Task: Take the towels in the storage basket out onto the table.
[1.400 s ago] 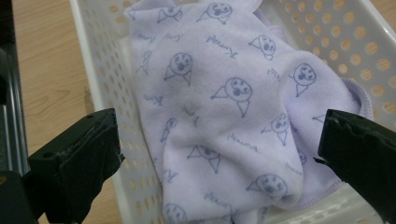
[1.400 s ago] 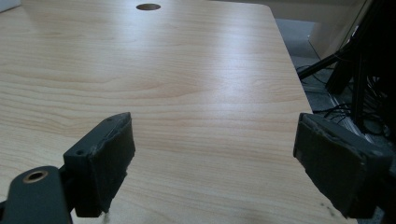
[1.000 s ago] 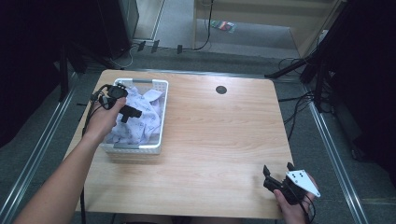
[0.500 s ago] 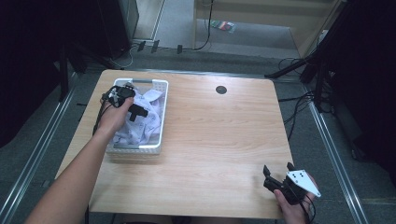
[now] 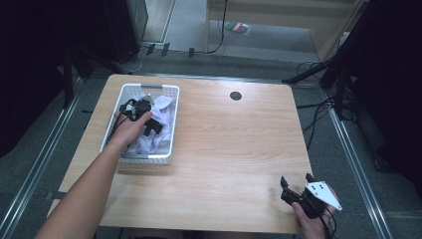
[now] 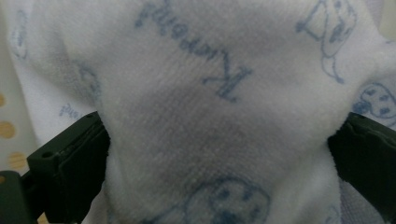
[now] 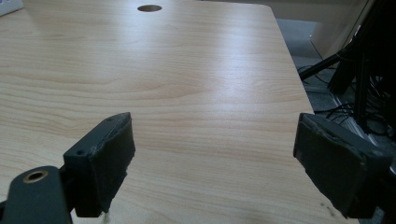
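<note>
A white plastic basket [image 5: 170, 142] stands at the table's left and holds several white cloths [image 5: 163, 105] with pale blue print. My left gripper [image 5: 151, 127] reaches down into that pile, the hand over it. In the left gripper view its jaws stand wide apart, with a fold of the printed cloth [image 6: 219, 107] bulging between them and touching both pads. My right gripper [image 5: 296, 180] rests near the table's front right corner, open, with nothing between its fingers [image 7: 105, 158] but bare wood.
The wooden table [image 5: 234, 144] has a round cable hole [image 5: 235, 95] at the back middle. Metal rails run along both sides on the floor. Cables and dark stands crowd the floor to the right.
My left gripper has moved right and nearer inside the basket, pressing deeper into the cloths. The right gripper has stayed where it was.
</note>
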